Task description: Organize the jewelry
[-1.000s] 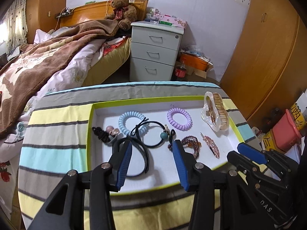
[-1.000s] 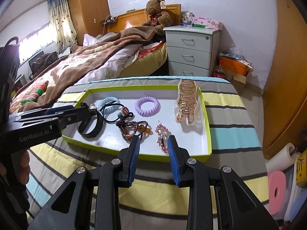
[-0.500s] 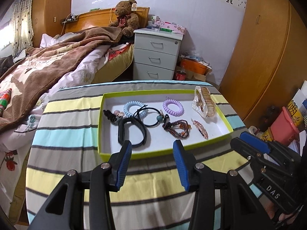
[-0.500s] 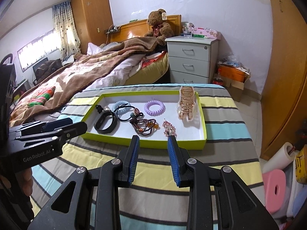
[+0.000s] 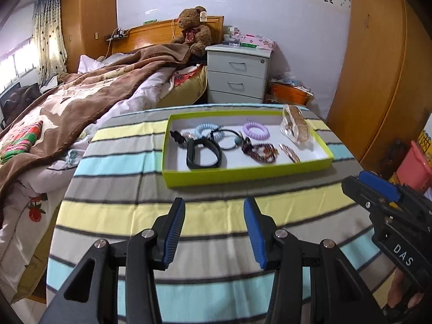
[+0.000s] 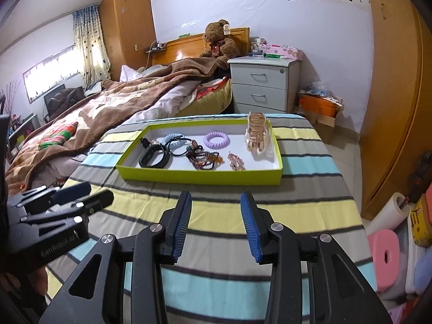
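Observation:
A lime-green tray [image 5: 243, 176] [image 6: 199, 176] sits on the striped table. In it lie a black band [image 5: 203, 153] [image 6: 154, 158], a blue coil tie [image 5: 206, 129], a purple coil tie [image 5: 256, 129] [image 6: 216, 139], a beaded bracelet [image 5: 259, 151] [image 6: 203, 159], a small clip [image 5: 289, 152] [image 6: 236, 161] and a large amber claw clip [image 5: 294, 128] [image 6: 257, 135]. My left gripper [image 5: 214, 232] is open and empty, well short of the tray. My right gripper [image 6: 216, 224] is open and empty, also short of the tray.
The striped tablecloth [image 5: 135, 216] covers the table. A bed with a brown blanket [image 5: 81, 102] lies to the left. A grey nightstand [image 5: 237, 73] stands behind the table. A wooden wardrobe [image 5: 383, 67] and a pink stool [image 6: 383, 256] are to the right.
Both grippers have pulled back from the tray toward the near side of the table, so the tray looks smaller and farther. Both stay open and empty.

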Motion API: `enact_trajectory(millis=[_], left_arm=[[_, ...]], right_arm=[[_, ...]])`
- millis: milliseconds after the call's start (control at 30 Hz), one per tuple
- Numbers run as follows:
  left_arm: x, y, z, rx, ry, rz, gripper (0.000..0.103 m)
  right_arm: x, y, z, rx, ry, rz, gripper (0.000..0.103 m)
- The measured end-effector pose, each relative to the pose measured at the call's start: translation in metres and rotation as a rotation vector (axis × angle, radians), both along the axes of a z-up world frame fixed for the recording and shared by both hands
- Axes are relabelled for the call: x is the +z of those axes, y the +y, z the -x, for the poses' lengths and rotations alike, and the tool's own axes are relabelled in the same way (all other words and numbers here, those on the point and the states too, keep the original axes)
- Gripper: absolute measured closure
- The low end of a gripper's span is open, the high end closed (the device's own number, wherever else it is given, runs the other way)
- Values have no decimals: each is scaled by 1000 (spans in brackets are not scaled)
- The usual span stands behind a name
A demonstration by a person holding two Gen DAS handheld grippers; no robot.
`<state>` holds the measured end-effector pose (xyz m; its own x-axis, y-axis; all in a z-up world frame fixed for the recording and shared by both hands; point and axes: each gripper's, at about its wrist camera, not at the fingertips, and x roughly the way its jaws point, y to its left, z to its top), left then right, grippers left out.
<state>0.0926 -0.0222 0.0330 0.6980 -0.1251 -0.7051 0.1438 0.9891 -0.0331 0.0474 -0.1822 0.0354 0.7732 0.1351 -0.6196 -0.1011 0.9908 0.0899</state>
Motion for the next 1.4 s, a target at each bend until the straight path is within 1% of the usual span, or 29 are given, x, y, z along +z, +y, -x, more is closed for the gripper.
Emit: enact_trajectory(millis=[233, 367, 567, 700, 1067, 1400], left_arm=[[-15, -1, 21, 22, 8, 0, 56], [-15, 5, 31, 60, -23, 6, 56], [-14, 9, 38, 92, -54, -7, 56], [-14, 10, 41, 87, -63, 1, 56], [-16, 5, 44, 75, -63, -14, 56], [-17, 7, 43, 75, -51, -2, 56]], right_arm=[[-6, 2, 18, -28, 2, 3, 64], [-8, 3, 21, -31, -5, -6, 64], [-7, 5, 29, -36, -30, -14, 64], [-6, 7, 30, -38, -37, -10, 64], [-7, 7, 30, -40, -38, -13, 64], [-8, 8, 29, -38, -37, -10, 64]])
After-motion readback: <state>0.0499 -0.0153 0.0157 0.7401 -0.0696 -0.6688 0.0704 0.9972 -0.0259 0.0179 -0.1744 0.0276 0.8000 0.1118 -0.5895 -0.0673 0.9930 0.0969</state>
